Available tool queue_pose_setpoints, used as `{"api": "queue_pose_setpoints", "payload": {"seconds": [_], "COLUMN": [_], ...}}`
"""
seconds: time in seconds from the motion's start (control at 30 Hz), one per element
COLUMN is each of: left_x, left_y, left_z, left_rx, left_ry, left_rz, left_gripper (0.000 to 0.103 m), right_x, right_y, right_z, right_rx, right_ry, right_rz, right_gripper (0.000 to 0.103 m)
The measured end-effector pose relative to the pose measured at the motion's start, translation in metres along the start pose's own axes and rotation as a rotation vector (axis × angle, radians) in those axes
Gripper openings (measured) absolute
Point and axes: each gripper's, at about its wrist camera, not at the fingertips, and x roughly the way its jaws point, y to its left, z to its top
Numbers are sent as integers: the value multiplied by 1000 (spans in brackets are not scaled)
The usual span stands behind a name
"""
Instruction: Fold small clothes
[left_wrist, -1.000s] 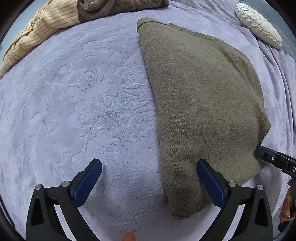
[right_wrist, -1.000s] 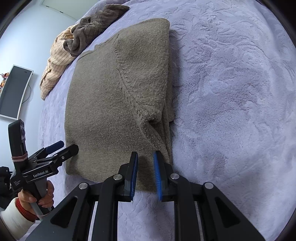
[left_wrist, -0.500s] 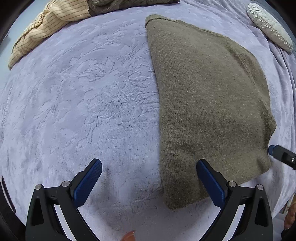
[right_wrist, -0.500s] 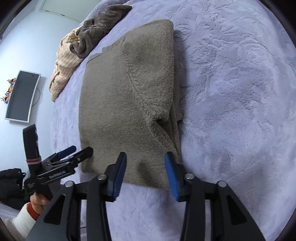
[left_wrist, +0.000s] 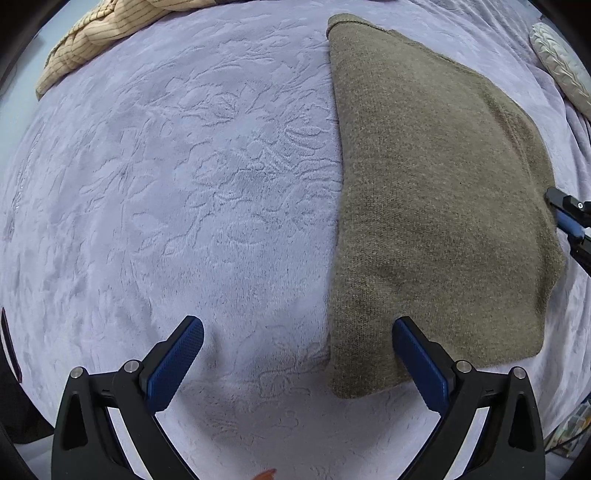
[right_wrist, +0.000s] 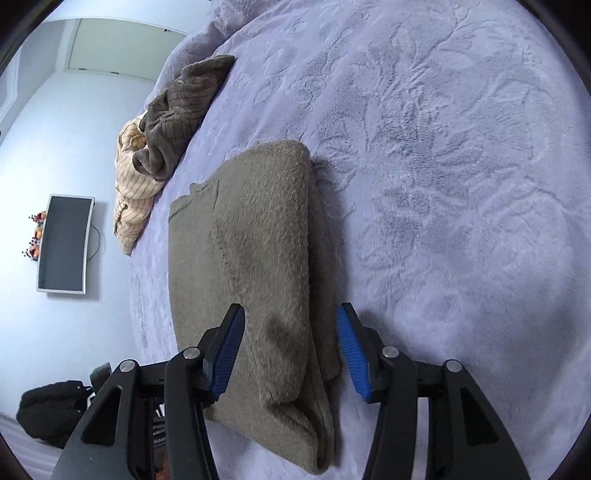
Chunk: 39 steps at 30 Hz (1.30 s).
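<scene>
An olive knit sweater (left_wrist: 436, 206) lies folded on the lavender bedspread (left_wrist: 184, 184). My left gripper (left_wrist: 295, 332) points straight down and stands wide open; its right finger (left_wrist: 417, 354) hovers over the sweater's near corner, its left finger over bare bedspread. In the right wrist view the sweater (right_wrist: 258, 240) runs away from me with its thick folded edge between the fingers of my right gripper (right_wrist: 290, 321). Those jaws are closing, and a gap still shows on each side of the knit. The right gripper (left_wrist: 569, 218) also shows at the sweater's right edge in the left wrist view.
A cream striped garment (right_wrist: 133, 192) and a brown ribbed one (right_wrist: 181, 110) are piled at the bed's far edge. A white cushion (left_wrist: 561, 66) lies at the far right. A wall screen (right_wrist: 64, 243) and a dark bundle (right_wrist: 51, 410) sit beyond the bed.
My right gripper went from nearly shut to wide, then narrowed a little, and slid sideways to straddle the sweater's thick folded edge. The left gripper rolled slightly and stayed open.
</scene>
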Motion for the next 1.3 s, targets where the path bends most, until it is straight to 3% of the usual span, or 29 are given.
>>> {"api": "queue_pose_setpoints", "payload": {"seconds": [0.03,0.23,0.4,0.53,0.7,0.83,1.3], "left_x": [0,5,13,16,18,22,40], "left_y": [-1,-8,2,3,7,9,12], "left_z": [0,4,14,15,16,19,25], "left_rx": [-2,18,20,11,21,23,-1], "left_ry": [2,21,26,31,35,40,63], "left_rz": [3,4,-6,-16,-18,-20,-72], "left_gripper": [102,102,102,102,102,102,102], "right_x": [4,15,19,14,8,5,1], "right_y": [-1,0,-14,-20,-19,-28,-44], "right_z": [3,8,8,2,-4,-9,-14], "right_rx": [5,-25,37,65,66,96,126], "right_ry": [1,-13,-2,9,7,1,2], "right_rz": [17,-61,-23,-4,-3,-19,16], "right_gripper": [12,10,11,19,19,41,51]}}
